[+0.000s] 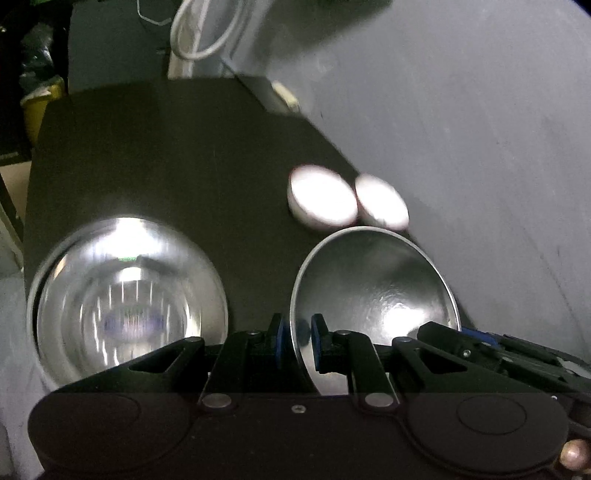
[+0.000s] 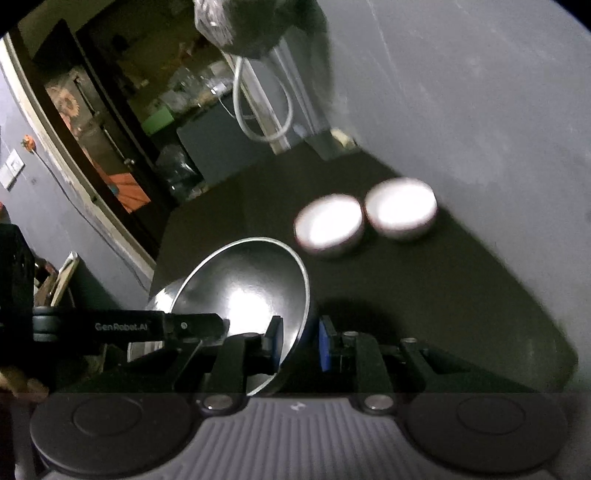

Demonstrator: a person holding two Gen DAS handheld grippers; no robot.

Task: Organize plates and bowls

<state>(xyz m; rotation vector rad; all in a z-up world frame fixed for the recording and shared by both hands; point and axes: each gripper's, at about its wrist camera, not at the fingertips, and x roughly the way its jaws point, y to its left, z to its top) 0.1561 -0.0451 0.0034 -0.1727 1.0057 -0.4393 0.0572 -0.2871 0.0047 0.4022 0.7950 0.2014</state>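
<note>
Gripping: both grippers pinch one shiny steel plate (image 1: 373, 284) by its rim — it hangs tilted above the black tabletop (image 1: 184, 155).
Left gripper (image 1: 297, 332): blue pads closed on the plate's rim at 6 o'clock of the left wrist view, one pad on each face.
Right gripper (image 2: 301, 339): closed on the opposite rim of the same plate (image 2: 243, 291), one pad inside, one under; its tip shows at 4 o'clock in the left view (image 1: 476, 338).
Second steel plate (image 1: 125, 295): flat on the table at 8 o'clock of the left view, blurred, apart from the held one.
Two small white round bowls (image 1: 321, 199) (image 1: 382, 203): side by side, touching or nearly so, just past the held plate's far rim, at the table's edge beside the grey wall (image 1: 461, 110).
White looped cable (image 1: 201, 33): 12 o'clock, beyond the table.
</note>
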